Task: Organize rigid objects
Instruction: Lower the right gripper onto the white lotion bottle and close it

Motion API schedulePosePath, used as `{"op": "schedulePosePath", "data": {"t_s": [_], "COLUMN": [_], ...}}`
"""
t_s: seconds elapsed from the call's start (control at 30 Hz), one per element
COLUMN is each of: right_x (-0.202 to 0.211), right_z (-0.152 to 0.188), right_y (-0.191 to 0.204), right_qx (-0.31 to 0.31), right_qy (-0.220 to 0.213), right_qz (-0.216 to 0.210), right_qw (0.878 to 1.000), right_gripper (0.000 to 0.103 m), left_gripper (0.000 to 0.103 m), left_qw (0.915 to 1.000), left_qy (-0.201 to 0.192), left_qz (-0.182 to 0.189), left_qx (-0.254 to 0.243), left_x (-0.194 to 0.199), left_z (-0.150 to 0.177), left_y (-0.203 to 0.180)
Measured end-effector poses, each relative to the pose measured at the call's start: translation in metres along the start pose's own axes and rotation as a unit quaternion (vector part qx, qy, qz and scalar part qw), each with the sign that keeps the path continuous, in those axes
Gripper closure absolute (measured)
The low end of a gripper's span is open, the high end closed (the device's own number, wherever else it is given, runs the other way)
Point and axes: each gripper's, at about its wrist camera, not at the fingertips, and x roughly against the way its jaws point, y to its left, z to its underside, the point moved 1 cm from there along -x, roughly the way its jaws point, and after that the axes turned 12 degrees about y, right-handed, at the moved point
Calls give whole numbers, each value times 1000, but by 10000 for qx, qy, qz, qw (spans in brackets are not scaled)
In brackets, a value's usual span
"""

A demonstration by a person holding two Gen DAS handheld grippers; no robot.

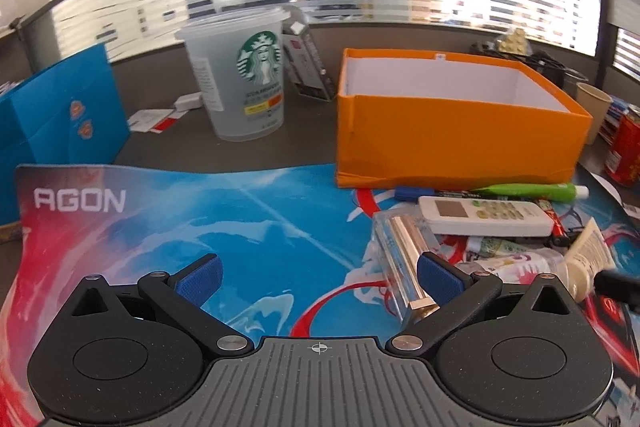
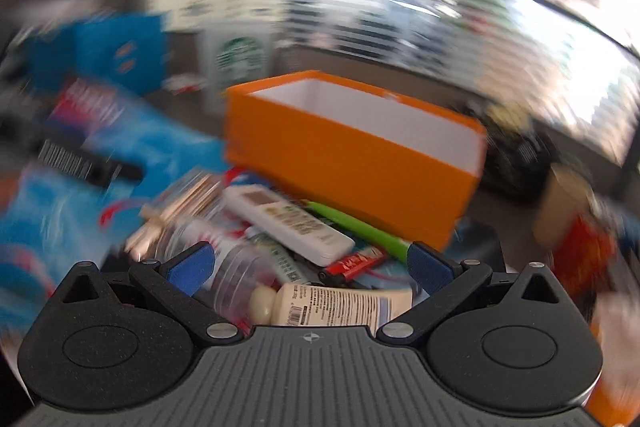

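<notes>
Right gripper (image 2: 310,265) jaws wide apart, nothing held; a cream tube (image 2: 340,309) lies directly beneath. Left gripper (image 1: 318,273) likewise apart and empty, over the mouse mat (image 1: 160,227). Just beyond: a jumbled pile with a white remote (image 1: 484,215), green pen (image 1: 528,191) and clear case (image 1: 404,259), all loose on the mat. Behind, touching the pile's edge, the orange box (image 1: 452,143) shows only bare white inside walls. Judgement: sorting barely begun; everything left.
</notes>
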Motion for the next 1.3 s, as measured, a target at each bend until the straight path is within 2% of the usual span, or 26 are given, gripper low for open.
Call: {"op": "schedulePosePath", "data": {"t_s": [0.07,0.13,0.27,0.33,0.4,0.5,0.57,0.63,0.83,0.9,1.0,1.13,1.3], "right_x": [-5,-9,-17,-21,-26,-35,-42,-48,-65,-72,-79,-78,-68], "right_z": [0,0,-2,-4,-7,-9,-7,-7,-14,-18,-21,-18,-8], "right_y": [4,1,-9,-18,-25,-25,-19,-14,-18,-25,-35,-34,-30], "right_qx": [631,1160,1762,1819,1844,2123,2449,2789,3112,2886,2469,2077,1528], "right_qy": [122,289,545,676,826,1157,1366,1361,1773,1944,2061,1923,1596], "right_qz": [12,-176,-628,-823,-1073,-1314,-1365,-1345,-1585,-1859,-2108,-2030,-1579], "right_qw": [9979,9927,9808,9775,9735,9614,9501,9411,9201,9189,9231,9374,9624], "right_gripper": [0,0,2,8,30,45,44,44,46,54,56,59,61], "left_gripper": [0,0,0,0,0,0,0,0,0,0,0,0,0], "left_qw": [9995,9977,9938,9916,9883,9834,9807,9797,9742,9723,9698,9646,9542], "left_qy": [-8,-8,-179,-260,-304,-369,-397,-430,-470,-508,-552,-555,-602], "left_qz": [218,479,704,767,829,929,980,994,1137,1168,1170,1228,1282], "left_qx": [-208,-469,-846,-1012,-1244,-1515,-1642,-1690,-1893,-1959,-2069,-2267,-2637], "left_x": [0,1,3,3,3,3,1,2,2,2,2,0,-6], "left_z": [1,1,0,2,2,6,6,6,6,6,8,12,18], "left_y": [-2,-6,-18,-25,-32,-40,-45,-48,-55,-57,-61,-68,-78]}}
